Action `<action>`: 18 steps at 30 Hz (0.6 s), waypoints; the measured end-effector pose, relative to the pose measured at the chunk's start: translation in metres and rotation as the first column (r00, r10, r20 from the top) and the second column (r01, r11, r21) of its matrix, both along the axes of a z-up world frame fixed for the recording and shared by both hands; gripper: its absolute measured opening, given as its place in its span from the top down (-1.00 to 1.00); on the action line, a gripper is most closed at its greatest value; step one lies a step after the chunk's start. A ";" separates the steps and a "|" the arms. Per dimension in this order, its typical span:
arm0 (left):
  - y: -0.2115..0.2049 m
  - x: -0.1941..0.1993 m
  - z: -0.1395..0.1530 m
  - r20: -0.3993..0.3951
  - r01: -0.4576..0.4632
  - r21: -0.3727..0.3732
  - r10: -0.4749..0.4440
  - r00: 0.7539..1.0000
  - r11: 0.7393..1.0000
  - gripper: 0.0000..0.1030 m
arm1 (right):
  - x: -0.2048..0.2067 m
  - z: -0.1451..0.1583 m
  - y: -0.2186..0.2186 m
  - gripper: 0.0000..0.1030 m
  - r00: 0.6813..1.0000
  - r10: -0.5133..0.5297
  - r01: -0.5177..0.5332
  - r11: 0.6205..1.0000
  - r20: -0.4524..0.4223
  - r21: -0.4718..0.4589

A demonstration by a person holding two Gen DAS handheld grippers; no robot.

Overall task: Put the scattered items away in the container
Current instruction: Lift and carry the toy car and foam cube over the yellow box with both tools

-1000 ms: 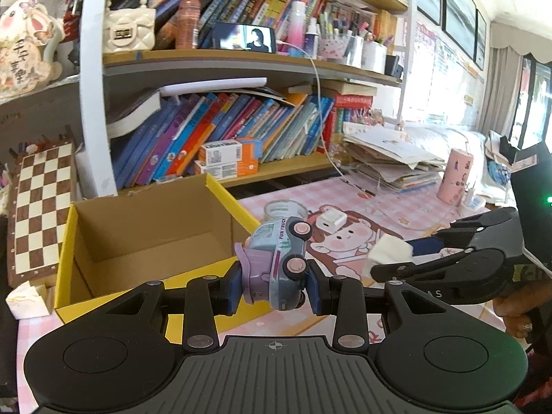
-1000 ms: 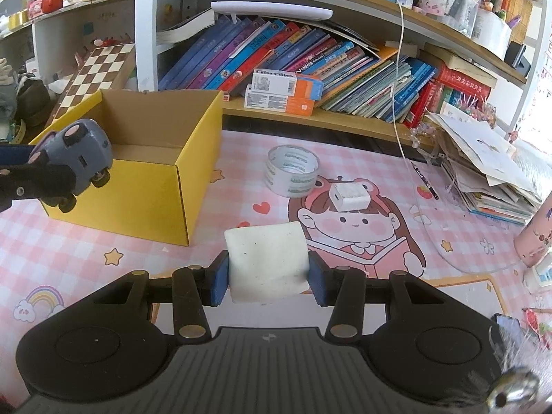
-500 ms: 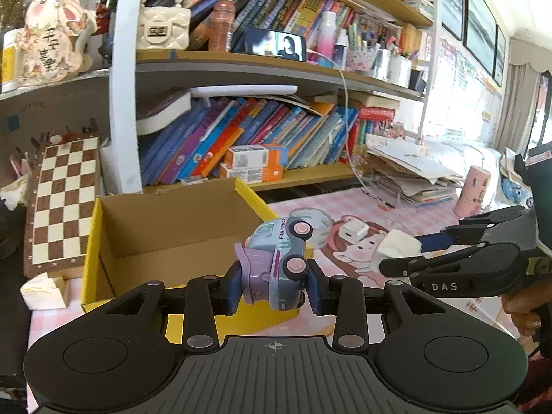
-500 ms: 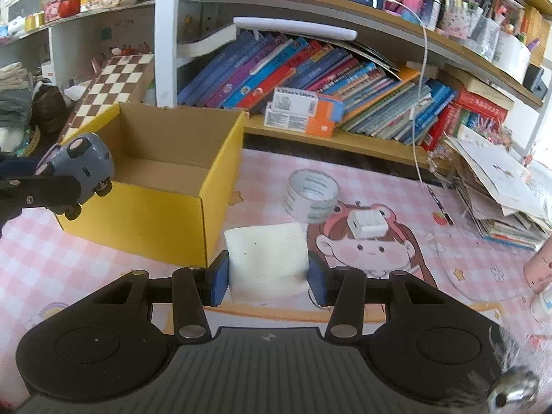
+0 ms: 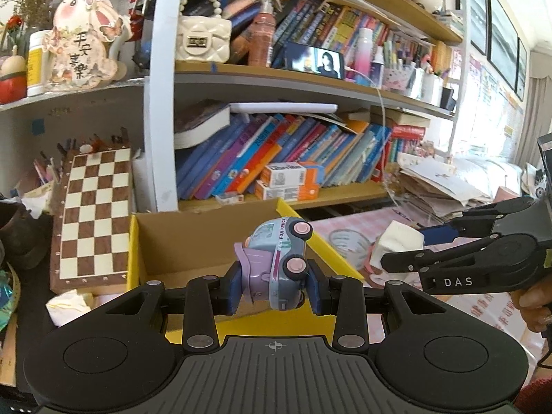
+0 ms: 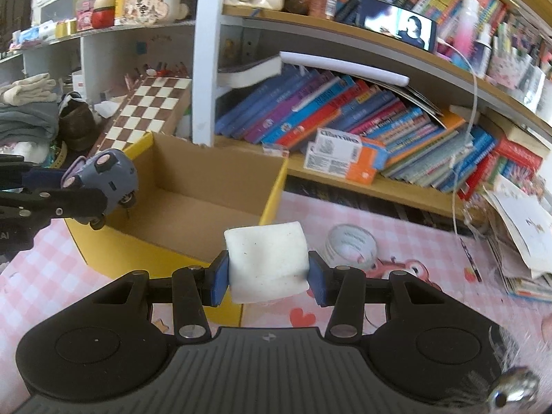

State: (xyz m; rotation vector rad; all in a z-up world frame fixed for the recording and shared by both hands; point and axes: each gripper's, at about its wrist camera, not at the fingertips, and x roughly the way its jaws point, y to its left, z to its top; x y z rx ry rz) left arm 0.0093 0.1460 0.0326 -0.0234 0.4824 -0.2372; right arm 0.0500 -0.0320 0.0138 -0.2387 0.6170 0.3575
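Note:
My left gripper (image 5: 274, 291) is shut on a blue and purple toy truck (image 5: 276, 262) and holds it above the near wall of the open yellow cardboard box (image 5: 193, 241). The truck also shows in the right wrist view (image 6: 107, 172), over the box's left rim (image 6: 138, 145). My right gripper (image 6: 268, 281) is shut on a white foam block (image 6: 267, 262), held in the air just right of the box's near right corner. The block also shows in the left wrist view (image 5: 396, 243).
A roll of clear tape (image 6: 350, 245) lies on the pink checked table mat (image 6: 396, 227) right of the box. A chessboard (image 5: 93, 214) leans left of the box. Bookshelves (image 5: 276, 158) stand behind. A stack of papers (image 6: 517, 234) lies at the right.
Both grippers have risen and moved left toward the box, each still holding its item. The truck now hangs over the box's edge and the block is close to its right corner.

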 end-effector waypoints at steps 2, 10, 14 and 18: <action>0.003 0.004 0.000 -0.001 -0.007 0.001 0.007 1.000 1.000 0.31 | 0.005 0.001 0.005 0.15 1.000 0.015 -0.015 1.000 0.003 -0.001; 0.012 0.023 -0.003 -0.013 -0.030 0.005 0.030 0.999 1.000 0.31 | 0.025 0.003 0.025 0.14 0.997 0.073 -0.073 0.997 0.015 0.003; 0.014 0.030 -0.007 -0.022 -0.037 0.009 0.037 0.999 0.999 0.31 | 0.035 0.001 0.035 0.14 0.995 0.100 -0.100 0.995 0.022 0.000; 0.015 0.039 -0.012 -0.040 -0.043 0.010 0.043 0.998 0.999 0.31 | 0.047 -0.003 0.042 0.14 0.992 0.122 -0.122 0.993 0.011 0.005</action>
